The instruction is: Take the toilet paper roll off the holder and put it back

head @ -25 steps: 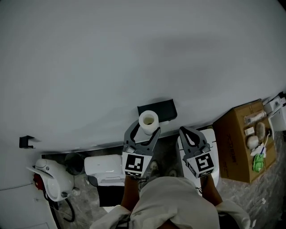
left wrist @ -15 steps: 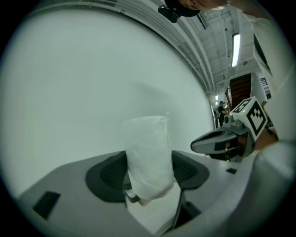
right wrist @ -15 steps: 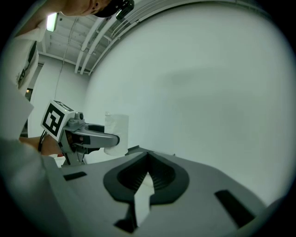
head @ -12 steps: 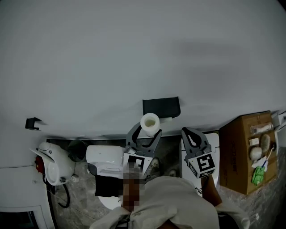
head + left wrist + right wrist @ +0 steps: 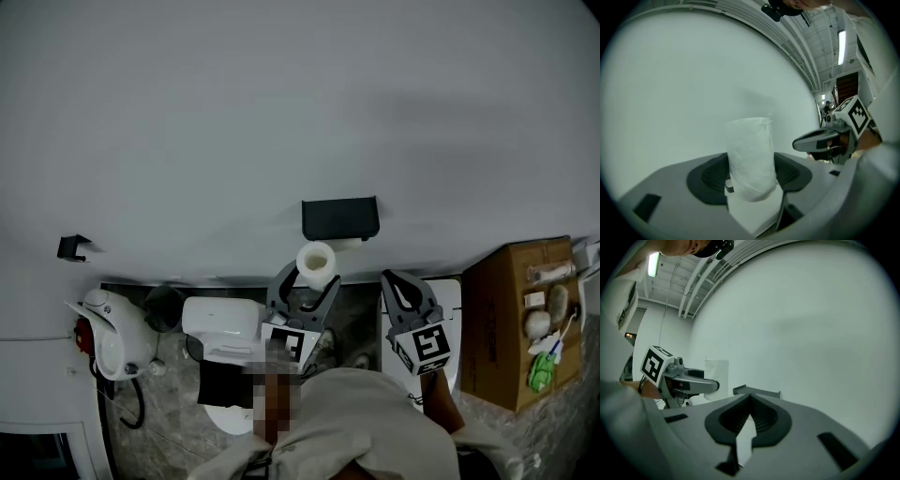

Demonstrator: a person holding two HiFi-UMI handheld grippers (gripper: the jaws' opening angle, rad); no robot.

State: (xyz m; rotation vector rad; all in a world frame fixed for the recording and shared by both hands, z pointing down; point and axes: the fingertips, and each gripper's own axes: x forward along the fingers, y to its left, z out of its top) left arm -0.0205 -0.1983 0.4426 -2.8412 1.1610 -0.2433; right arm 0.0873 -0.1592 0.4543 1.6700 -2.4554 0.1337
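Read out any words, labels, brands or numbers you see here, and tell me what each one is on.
No text can be read.
Side of the cardboard box: faint print, too small to read.
Cubes on the left gripper and right gripper: square marker patterns only, no letters.

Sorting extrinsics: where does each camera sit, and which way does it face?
Head view: on the person's head, steeply down a pale wall at the black wall-mounted holder; shows light top, left gripper, right gripper.
Left gripper view: on that gripper, along its jaws, closed on the white toilet paper roll, toward the wall; right gripper at right.
Right gripper view: on that gripper, toward the wall; jaws together, empty; left gripper at left.
Shared: roll and holder, in head and right gripper views.
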